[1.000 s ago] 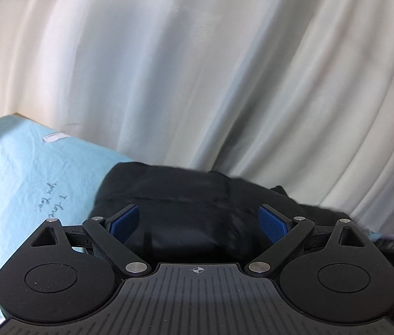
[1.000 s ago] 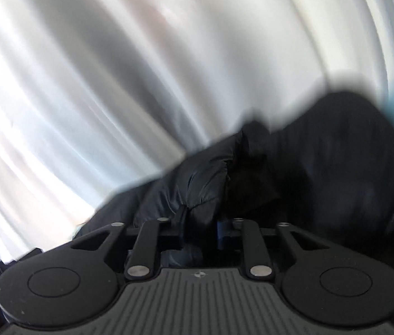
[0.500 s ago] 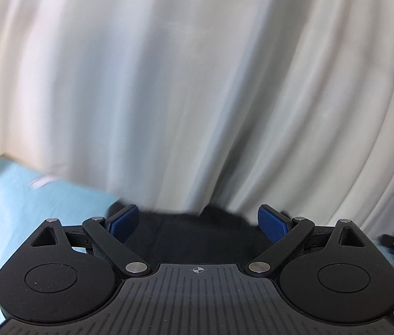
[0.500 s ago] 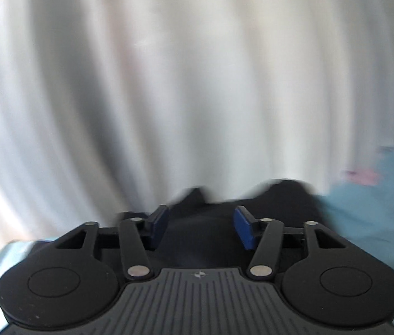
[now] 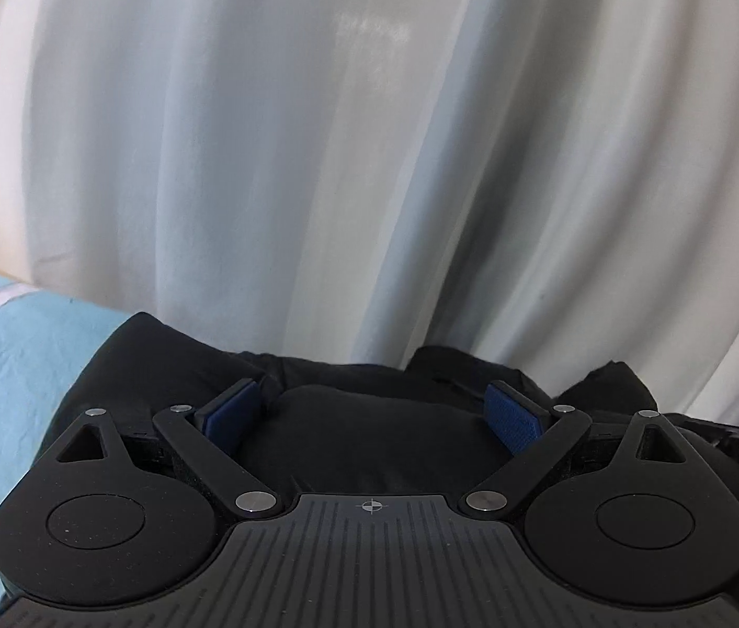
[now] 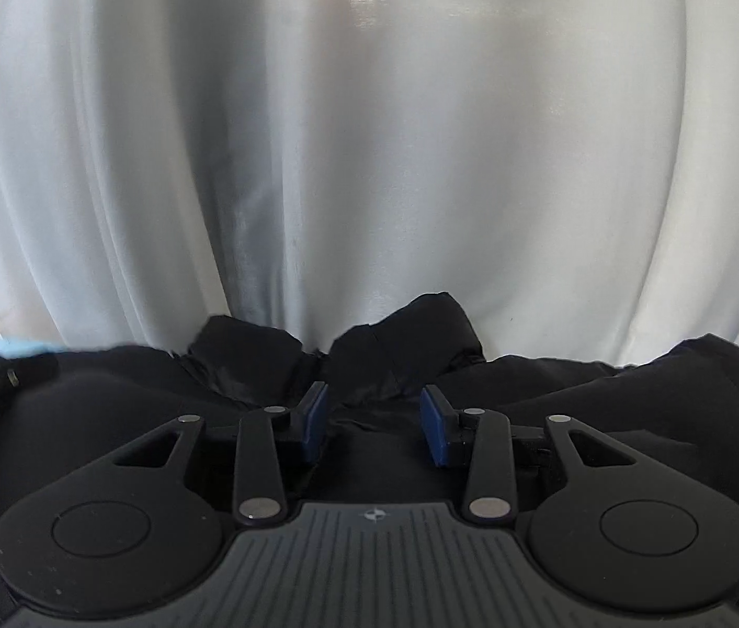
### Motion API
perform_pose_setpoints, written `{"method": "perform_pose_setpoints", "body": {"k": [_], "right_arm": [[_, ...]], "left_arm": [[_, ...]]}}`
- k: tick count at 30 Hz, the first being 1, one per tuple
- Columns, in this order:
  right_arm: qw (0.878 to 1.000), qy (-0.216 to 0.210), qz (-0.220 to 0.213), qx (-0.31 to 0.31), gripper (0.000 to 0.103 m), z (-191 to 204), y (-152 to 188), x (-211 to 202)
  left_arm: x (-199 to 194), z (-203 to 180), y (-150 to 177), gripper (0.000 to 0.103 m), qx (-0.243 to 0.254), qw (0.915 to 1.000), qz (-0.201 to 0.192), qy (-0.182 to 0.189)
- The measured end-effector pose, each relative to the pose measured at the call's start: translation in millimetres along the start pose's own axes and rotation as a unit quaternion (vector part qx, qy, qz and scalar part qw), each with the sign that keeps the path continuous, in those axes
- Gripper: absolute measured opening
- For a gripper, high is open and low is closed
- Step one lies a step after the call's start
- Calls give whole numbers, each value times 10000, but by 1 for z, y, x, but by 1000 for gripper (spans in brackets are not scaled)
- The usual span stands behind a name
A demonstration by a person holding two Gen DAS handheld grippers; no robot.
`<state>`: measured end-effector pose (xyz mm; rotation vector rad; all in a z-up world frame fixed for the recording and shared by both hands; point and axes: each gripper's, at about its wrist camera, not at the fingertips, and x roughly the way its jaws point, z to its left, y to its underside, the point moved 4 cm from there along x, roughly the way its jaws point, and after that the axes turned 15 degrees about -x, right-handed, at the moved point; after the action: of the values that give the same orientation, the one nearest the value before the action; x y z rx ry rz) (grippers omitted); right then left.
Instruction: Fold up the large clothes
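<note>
A second ago the right gripper (image 6: 373, 416) was squeezed tight on a puffy bit of the black jacket (image 6: 604, 418), and that view was all smeared from fast moving. Now its blue pads (image 6: 434, 426) stand apart with nothing between them, so it has let go. The view is sharp now, so the fast moving looks over. The jacket lies in a dark heap under and ahead of this gripper, with crinkly bumps sticking up at 12 o'clock, close in front of the white curtain (image 6: 369, 157). The left gripper (image 5: 372, 413) was spread wide a second ago and is spread wide now, holding nothing. Half a second ago it pointed higher, mostly at the curtain, and now it has tipped back down over the jacket (image 5: 369, 450). The jacket fills the middle and the 3 o'clock side there, and the light blue sheet (image 5: 8, 361) shows at 9 o'clock. I think one fold or toss just got done, because both grippers are free. The jacket looks lumpy, so more folding is likely needed, starting with a new grab at an edge.
</note>
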<state>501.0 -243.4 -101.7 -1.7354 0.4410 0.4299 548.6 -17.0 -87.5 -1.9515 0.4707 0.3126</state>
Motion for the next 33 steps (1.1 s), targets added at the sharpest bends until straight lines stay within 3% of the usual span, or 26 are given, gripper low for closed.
{"method": "perform_pose_setpoints", "body": {"k": [2,9,18,23,25,28,31,33], "right_arm": [[9998,84,-69,-191,37,8,9,1],[9995,-226,-92,176,37,12,43,10],[9995,-232,59,221,38,17,51,26],[9993,-254,179,199,40,15,44,6],[9992,-324,206,127,42,12,36,-19],[9986,-405,-134,302,42,0,28,-75],[9996,-163,-55,234,42,-15,35,-101],[9996,-189,46,198,41,-21,45,-100]], "left_arm": [[1,2,7,97,100,9999,-14,83],[8,9,26,99,68,9998,-36,198],[24,21,39,101,-39,9997,187,118],[22,19,38,101,143,9991,391,-84],[15,18,33,101,202,9981,564,-143],[-7,9,21,100,230,9980,564,-192],[-37,-16,11,100,319,9990,157,263],[-42,-37,16,101,536,9962,203,651]]}}
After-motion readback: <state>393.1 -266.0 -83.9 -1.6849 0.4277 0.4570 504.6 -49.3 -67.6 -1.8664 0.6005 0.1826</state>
